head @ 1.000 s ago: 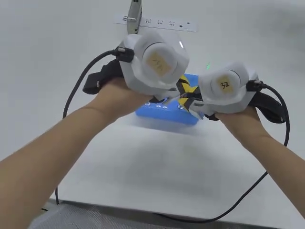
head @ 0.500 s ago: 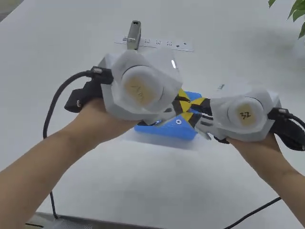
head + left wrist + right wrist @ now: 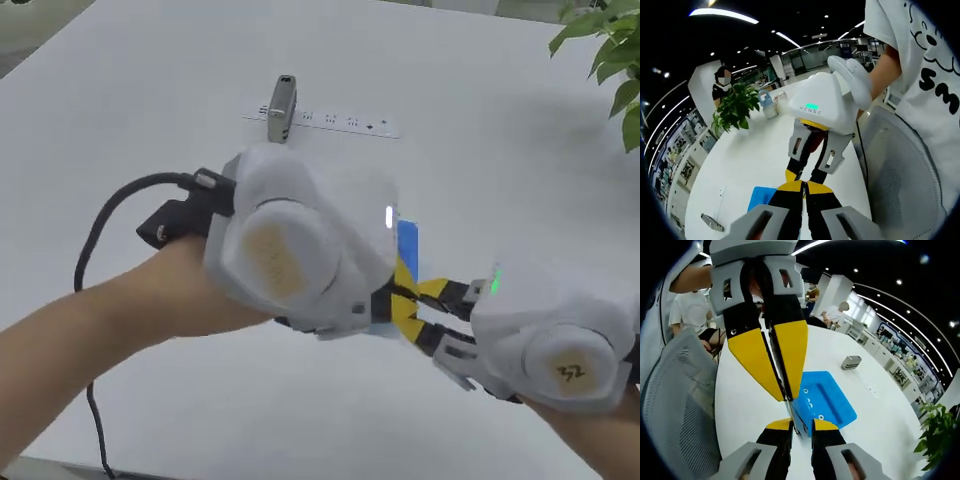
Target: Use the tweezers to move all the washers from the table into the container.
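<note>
Container (image 3: 832, 401), blue, centre right of the right gripper view; small ring washers (image 3: 810, 403) lie on its flat margin beside the recess. Left gripper (image 3: 786, 396), entering from the top of that frame, and right gripper (image 3: 801, 426), at the bottom, meet tip to tip. Both jaw pairs are nearly closed on the thin metal tweezers (image 3: 794, 415). Head view adds a power strip (image 3: 330, 121) at upper centre; left gripper view adds a mesh chair (image 3: 900, 170) at right.
</note>
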The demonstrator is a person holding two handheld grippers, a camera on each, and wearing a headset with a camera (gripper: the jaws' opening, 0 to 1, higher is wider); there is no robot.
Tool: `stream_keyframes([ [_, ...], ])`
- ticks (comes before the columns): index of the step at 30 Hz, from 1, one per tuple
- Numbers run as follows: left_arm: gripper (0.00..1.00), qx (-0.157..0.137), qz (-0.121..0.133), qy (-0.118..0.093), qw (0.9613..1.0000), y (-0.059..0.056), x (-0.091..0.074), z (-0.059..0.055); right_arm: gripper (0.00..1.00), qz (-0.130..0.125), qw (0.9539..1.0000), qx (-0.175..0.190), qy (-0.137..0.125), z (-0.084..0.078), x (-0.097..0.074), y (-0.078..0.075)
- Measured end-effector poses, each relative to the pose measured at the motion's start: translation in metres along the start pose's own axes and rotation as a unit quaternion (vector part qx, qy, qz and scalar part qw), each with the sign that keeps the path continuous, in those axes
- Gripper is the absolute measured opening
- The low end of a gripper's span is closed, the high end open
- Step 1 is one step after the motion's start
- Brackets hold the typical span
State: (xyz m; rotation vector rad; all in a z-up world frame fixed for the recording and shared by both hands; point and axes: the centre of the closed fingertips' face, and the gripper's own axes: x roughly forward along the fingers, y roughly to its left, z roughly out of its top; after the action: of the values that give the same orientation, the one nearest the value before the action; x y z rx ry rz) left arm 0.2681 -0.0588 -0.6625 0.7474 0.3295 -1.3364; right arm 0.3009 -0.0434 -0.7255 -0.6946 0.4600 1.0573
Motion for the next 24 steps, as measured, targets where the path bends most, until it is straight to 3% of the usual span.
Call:
stream_keyframes([
  [3, 0.00, 0.004, -0.011, 0.005, 0.9999, -0.003, 0.002, -0.005, 0.07, 0.013, 0.9998, -0.009, 0.009, -0.005, 0.002, 0.009],
  [8, 0.00, -0.007, -0.028, 0.019, 0.9994, -0.009, 0.010, -0.025, 0.05, 0.030, 0.9976, -0.047, 0.042, -0.020, 0.011, 0.024],
  [13, 0.00, -0.018, -0.048, 0.051, 0.9974, -0.023, 0.016, -0.059, 0.05, 0.057, 0.9959, -0.042, 0.057, -0.035, 0.025, 0.040],
  [16, 0.00, -0.037, -0.059, 0.059, 0.9958, -0.031, 0.021, -0.077, 0.05, 0.074, 0.9933, -0.054, 0.070, -0.045, 0.035, 0.053],
  [20, 0.00, -0.044, -0.067, 0.091, 0.9927, -0.043, 0.029, -0.109, 0.04, 0.088, 0.9871, -0.100, 0.089, -0.057, 0.046, 0.066],
  [24, 0.00, -0.061, -0.074, 0.113, 0.9890, -0.051, 0.035, -0.134, 0.05, 0.100, 0.9795, -0.144, 0.100, -0.062, 0.056, 0.075],
])
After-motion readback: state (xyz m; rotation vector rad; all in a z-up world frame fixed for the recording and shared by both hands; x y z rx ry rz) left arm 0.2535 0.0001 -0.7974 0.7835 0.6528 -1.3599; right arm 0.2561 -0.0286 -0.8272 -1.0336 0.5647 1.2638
